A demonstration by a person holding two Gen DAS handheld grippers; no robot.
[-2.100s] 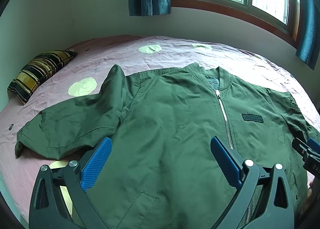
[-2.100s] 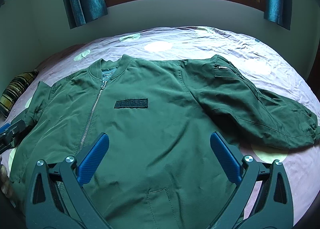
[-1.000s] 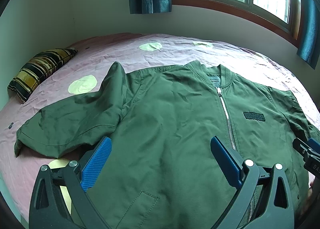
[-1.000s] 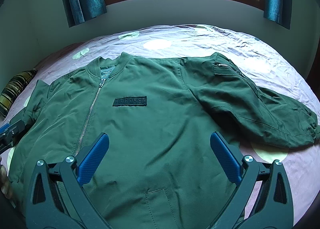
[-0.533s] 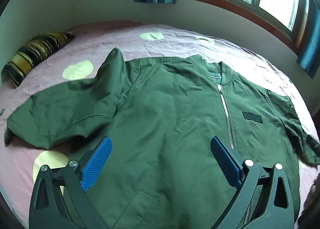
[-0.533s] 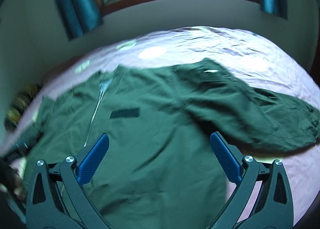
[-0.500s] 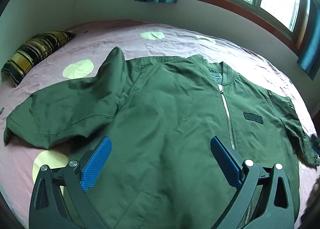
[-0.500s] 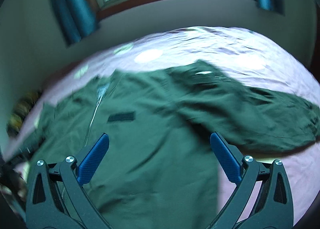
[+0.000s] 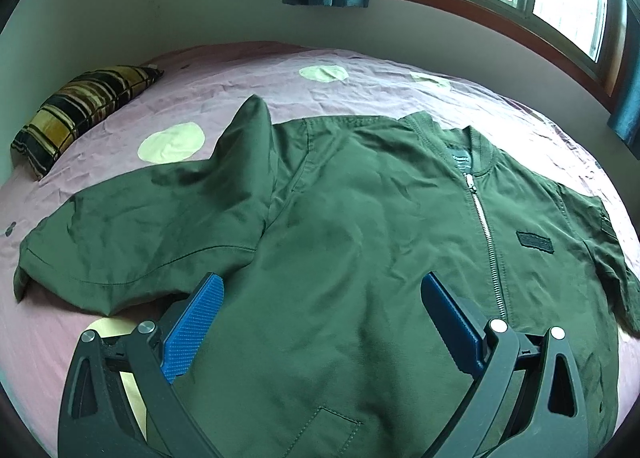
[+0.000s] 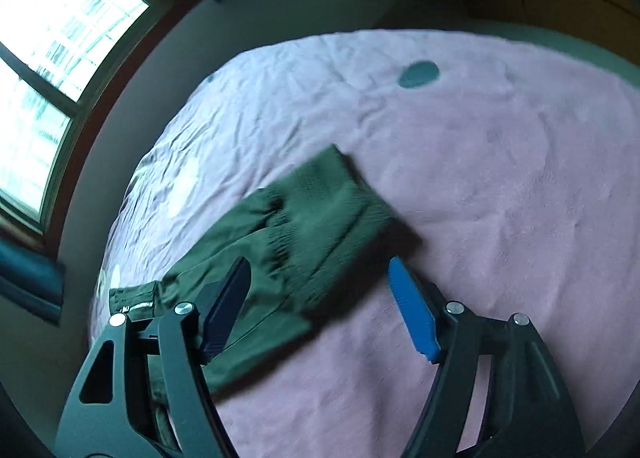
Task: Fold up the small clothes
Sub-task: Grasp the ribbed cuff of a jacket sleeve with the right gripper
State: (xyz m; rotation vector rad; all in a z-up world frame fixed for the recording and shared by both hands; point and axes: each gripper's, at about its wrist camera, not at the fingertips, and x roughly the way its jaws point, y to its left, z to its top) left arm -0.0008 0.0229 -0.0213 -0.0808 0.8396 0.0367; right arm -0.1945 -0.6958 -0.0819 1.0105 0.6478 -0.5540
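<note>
One second back the right gripper [image 10: 320, 290] looked across the whole green jacket [image 9: 360, 258]; now it has swung out over the sleeve cuff [image 10: 340, 202] at 12 o'clock, its jaws closing with nothing gripped. Spread wide and empty, the left gripper [image 9: 316, 322] hangs over the jacket lying flat on the bed [image 9: 360, 70], whose chest patch [image 9: 534, 240] at 3 o'clock is too small to read.

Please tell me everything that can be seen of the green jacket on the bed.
The green jacket is a dark green bomber of smooth, slightly shiny woven cloth. It lies front up and zipped on the pink sheet. It has a silver zipper, a ribbed collar, a dark chest patch and a stitched pocket near the hem. One sleeve lies spread out sideways, wrinkled. The right wrist view shows the other sleeve's ribbed cuff, blurred, flat on the sheet. No fingers touch it.
</note>
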